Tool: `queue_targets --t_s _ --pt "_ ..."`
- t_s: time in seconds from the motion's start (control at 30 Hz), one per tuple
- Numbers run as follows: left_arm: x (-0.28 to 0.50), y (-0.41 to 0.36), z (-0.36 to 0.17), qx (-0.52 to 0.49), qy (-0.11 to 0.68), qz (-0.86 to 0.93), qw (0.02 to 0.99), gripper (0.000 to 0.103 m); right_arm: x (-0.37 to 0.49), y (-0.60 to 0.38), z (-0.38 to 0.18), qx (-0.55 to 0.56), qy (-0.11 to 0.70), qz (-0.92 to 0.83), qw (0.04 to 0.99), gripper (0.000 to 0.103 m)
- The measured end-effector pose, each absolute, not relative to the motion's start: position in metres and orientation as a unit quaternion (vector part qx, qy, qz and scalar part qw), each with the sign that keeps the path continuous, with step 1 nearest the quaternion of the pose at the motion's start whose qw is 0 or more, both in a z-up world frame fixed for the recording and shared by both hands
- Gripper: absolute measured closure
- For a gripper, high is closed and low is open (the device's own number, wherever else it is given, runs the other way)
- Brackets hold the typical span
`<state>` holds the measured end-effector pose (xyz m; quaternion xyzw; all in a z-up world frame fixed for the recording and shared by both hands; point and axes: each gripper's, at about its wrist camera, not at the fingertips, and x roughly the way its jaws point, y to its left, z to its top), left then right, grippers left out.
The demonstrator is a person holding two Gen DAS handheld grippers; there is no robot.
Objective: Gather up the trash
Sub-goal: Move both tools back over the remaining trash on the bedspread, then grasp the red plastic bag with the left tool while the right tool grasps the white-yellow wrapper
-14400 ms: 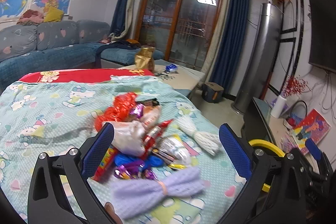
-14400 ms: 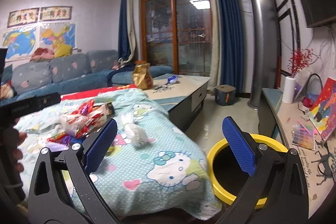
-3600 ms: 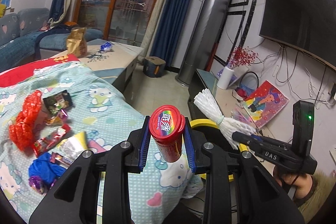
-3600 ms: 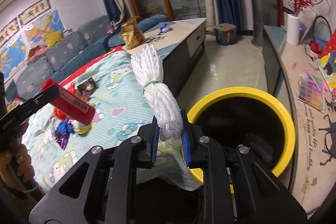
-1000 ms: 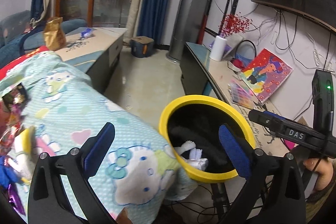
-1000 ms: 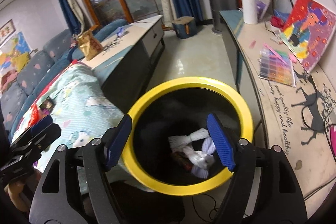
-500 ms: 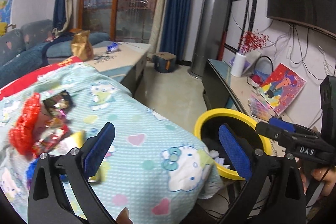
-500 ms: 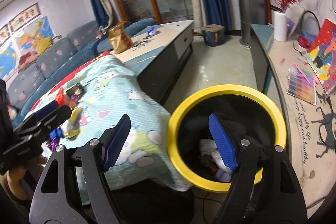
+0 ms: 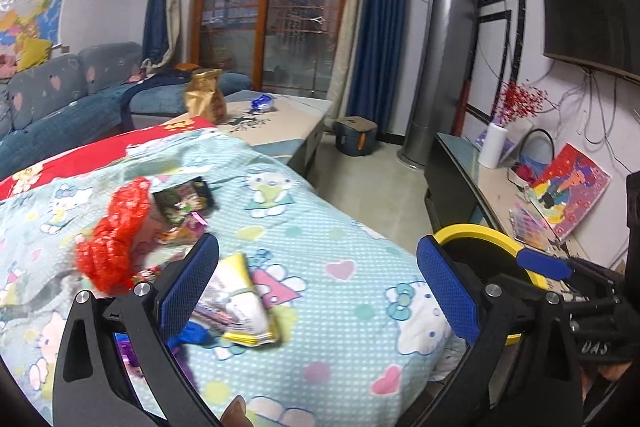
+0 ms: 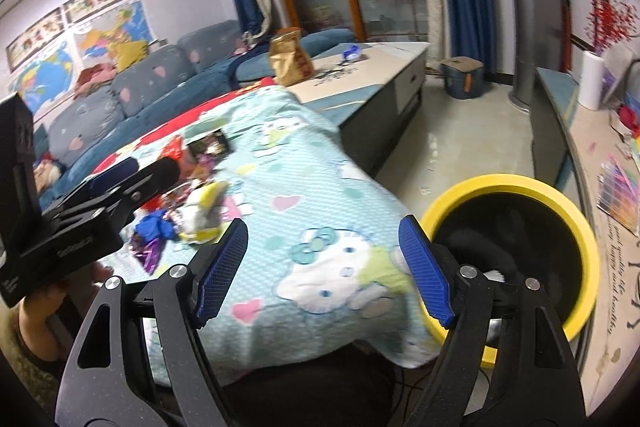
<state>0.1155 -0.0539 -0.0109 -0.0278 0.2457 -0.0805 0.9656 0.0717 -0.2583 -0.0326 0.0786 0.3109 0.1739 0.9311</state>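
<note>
Trash: the leftover wrappers lie in a loose pile on the Hello Kitty blanket [image 9: 320, 247], at the left gripper's near left; some pieces already sit in the yellow bin [image 10: 560, 195] past the blanket's right edge.

Change: 3.6 s ago the left gripper [image 9: 318, 287] clamped a red can and the right gripper [image 10: 322, 271] a white netted bundle; 1 s ago both hung empty over the bin with white pieces lying inside. Now both face the blanket again.

Meaning: judging by this, 2 items are delivered and a fresh pick is starting; most of the pile is left.

Left claw: jaws spread wide, nothing between them.

Right claw: jaws also wide apart and empty, held near the blanket's edge with the bin just beside its right finger.

Nearest piece: yellow-edged packet [image 9: 244, 303], flat on the blanket just inside the left finger; its long axis runs from near right to far left, narrow end pointing away from the camera.

Beside it: a blue scrap [image 9: 192, 333] and a purple foil [image 10: 146, 251], touching the packet's near side.

Farther: red mesh bag [image 9: 116, 235], long axis running away and rightward, its top toward a dark snack wrapper [image 9: 184, 201].

Farthest: gold bag [image 9: 206, 95] upright on the coffee table [image 9: 288, 123], well apart from the pile; whether it counts as trash cannot be told.
</note>
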Motion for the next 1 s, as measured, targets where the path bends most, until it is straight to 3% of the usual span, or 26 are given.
queue_targets --t_s 0.63,1.0 --pt "0.131 0.072 -0.025 -0.074 0.272 0.061 0.958 0.007 0.107 -0.146 -0.047 0.045 0.358 0.266 0.894 0.033" --pt "0.159 0.125 -0.054 -0.125 0.320 0.076 0.936 0.011 0.142 -0.099 -0.074 0.026 0.408 0.284 0.867 0.046"
